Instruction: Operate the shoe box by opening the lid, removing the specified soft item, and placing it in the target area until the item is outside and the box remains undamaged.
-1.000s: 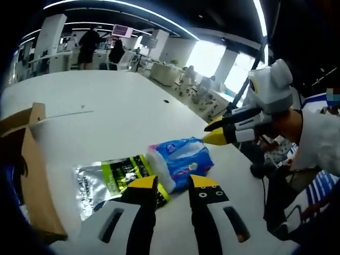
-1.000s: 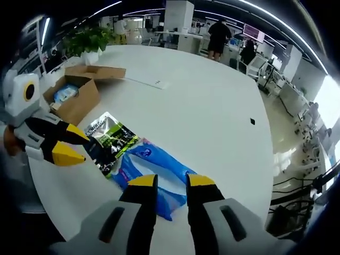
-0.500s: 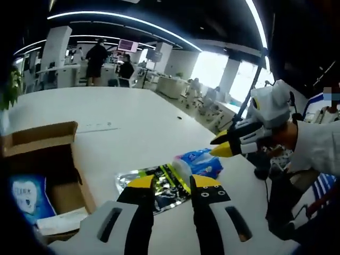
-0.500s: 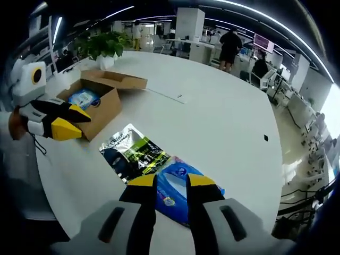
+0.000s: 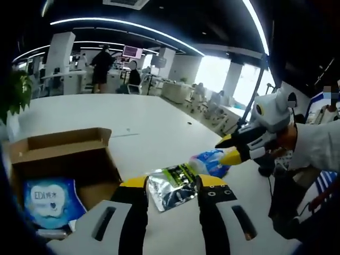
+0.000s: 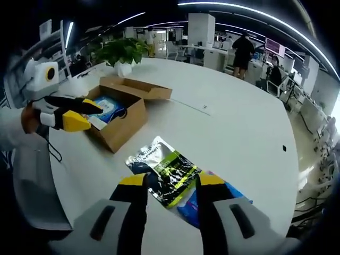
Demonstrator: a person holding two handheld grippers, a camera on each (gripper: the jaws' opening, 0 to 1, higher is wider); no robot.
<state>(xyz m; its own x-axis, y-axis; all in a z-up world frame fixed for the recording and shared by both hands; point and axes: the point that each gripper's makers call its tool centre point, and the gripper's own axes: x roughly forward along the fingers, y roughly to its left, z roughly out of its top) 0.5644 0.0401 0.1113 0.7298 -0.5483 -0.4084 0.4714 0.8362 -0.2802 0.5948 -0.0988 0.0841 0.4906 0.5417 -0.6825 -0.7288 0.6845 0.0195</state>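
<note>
The brown shoe box (image 5: 69,156) stands open on the white table (image 5: 154,114), its lid flap folded back. A blue soft pack (image 5: 47,199) lies inside it. My left gripper (image 5: 172,182) is open with nothing in it, just right of the box; in the right gripper view the left gripper (image 6: 87,114) hovers by the box (image 6: 125,114) and its blue pack (image 6: 109,106). A silver-and-green foil pouch (image 6: 162,167) and a blue tissue pack (image 6: 234,195) lie on the table beyond my open right gripper (image 6: 171,180). In the left gripper view the right gripper (image 5: 234,150) hangs over the tissue pack (image 5: 212,161).
A potted plant (image 6: 125,52) stands at the table's far edge behind the box. A person's white sleeve (image 5: 319,146) is at the right. Office desks and people stand far behind. Bare table (image 6: 239,122) stretches past the pouch (image 5: 170,187).
The left gripper has swung from the pouch and tissue pack over to the box. The right gripper has pulled back from the tissue pack. Both jaw gaps are a little wider.
</note>
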